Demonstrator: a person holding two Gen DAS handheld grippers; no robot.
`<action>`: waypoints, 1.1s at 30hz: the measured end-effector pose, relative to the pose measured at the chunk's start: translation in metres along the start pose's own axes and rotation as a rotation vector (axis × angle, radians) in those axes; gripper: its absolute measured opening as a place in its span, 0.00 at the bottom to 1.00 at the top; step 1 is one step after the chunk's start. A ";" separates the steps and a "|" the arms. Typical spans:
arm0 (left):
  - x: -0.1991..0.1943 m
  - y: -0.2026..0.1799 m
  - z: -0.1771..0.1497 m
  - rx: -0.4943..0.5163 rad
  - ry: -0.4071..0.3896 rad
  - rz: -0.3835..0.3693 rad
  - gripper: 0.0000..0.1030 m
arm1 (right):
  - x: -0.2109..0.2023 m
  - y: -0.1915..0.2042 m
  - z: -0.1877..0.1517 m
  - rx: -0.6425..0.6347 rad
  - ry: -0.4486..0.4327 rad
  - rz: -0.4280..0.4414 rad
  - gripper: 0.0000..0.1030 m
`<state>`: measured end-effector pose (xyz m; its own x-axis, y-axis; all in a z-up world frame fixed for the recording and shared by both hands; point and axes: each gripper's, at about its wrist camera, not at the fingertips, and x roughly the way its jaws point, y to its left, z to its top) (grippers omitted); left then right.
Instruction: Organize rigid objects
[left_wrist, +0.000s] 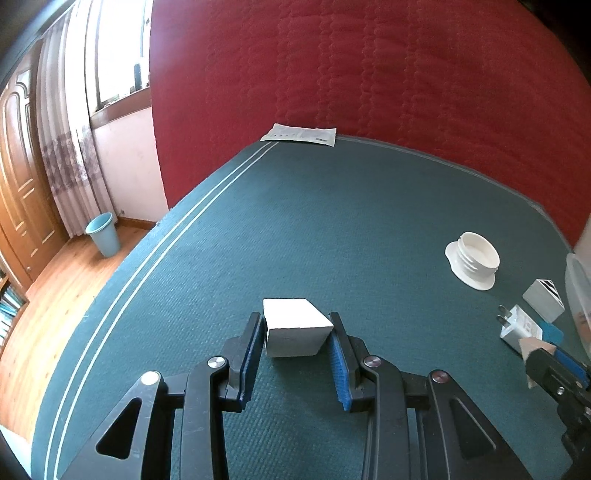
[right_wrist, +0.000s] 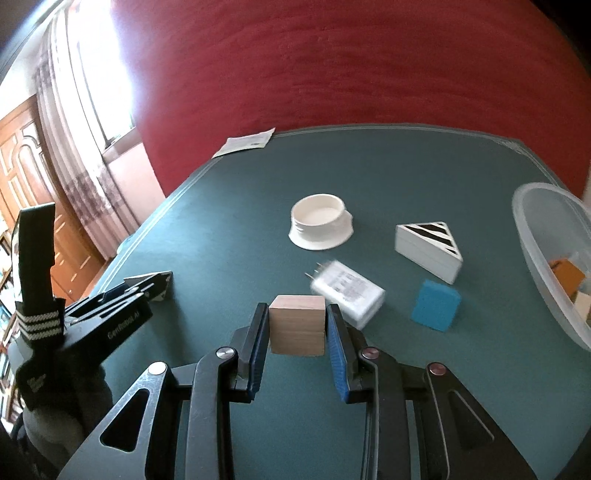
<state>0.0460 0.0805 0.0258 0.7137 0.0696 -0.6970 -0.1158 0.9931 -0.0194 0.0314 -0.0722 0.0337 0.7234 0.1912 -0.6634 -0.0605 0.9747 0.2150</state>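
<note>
My left gripper (left_wrist: 295, 321) is shut on a white wedge-shaped block (left_wrist: 295, 328), held over the green table (left_wrist: 295, 221). In the right wrist view, my right gripper (right_wrist: 297, 314) is shut on a light wooden cube (right_wrist: 297, 325), lifted off the cloth. The left gripper (right_wrist: 155, 286) shows there at the left with its wedge. Beyond the cube lie a white charger plug (right_wrist: 349, 293), a blue block (right_wrist: 436, 304), a white triangular box with black stripes (right_wrist: 428, 245) and a white threaded ring (right_wrist: 320, 221).
A clear plastic tub (right_wrist: 535, 236) at the right edge holds an orange piece (right_wrist: 567, 275). A paper leaflet (left_wrist: 301, 134) lies at the table's far edge against a red quilt (left_wrist: 369, 74). A blue waste bin (left_wrist: 103, 232) stands on the wooden floor at the left.
</note>
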 end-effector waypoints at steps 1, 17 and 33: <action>-0.002 0.000 -0.001 0.003 -0.003 -0.002 0.35 | -0.003 -0.003 -0.001 0.006 -0.004 -0.003 0.31; -0.020 -0.024 -0.019 0.056 0.008 -0.038 0.35 | -0.044 -0.059 -0.014 0.091 -0.060 -0.087 0.31; -0.037 -0.069 -0.043 0.106 0.042 -0.080 0.35 | -0.093 -0.141 -0.024 0.170 -0.136 -0.224 0.31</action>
<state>-0.0017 0.0053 0.0222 0.6880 -0.0120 -0.7256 0.0158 0.9999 -0.0015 -0.0437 -0.2244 0.0483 0.7919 -0.0543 -0.6082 0.2185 0.9553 0.1993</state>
